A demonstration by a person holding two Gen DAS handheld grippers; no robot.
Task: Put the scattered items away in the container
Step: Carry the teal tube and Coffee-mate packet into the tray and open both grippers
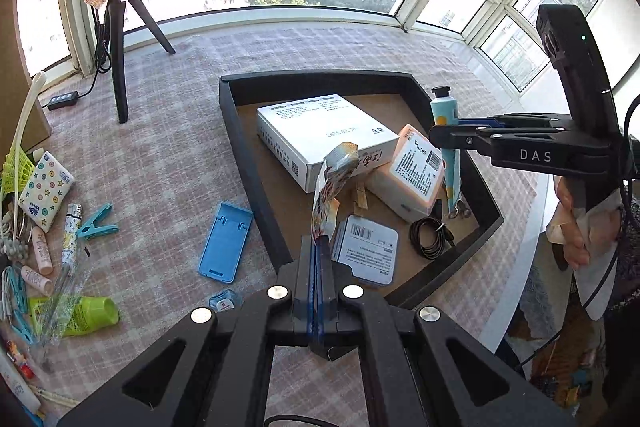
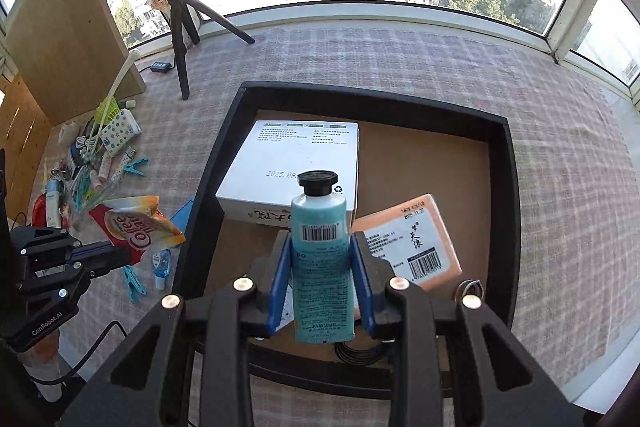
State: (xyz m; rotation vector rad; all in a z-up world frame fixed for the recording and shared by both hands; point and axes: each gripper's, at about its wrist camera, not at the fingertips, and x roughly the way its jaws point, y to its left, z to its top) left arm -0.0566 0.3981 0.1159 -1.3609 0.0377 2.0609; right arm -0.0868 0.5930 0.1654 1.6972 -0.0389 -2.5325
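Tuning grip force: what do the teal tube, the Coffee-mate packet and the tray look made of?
Teal tube in the right hand-held gripper: likely soft plastic laminate, satin, flat crimped end, hard black cap.
Coffee-mate packet in the left hand-held gripper: thin glossy film, crinkled and drooping.
Tray: black rigid rim, matte; brown floor looks like cardboard or fibreboard, unclear.
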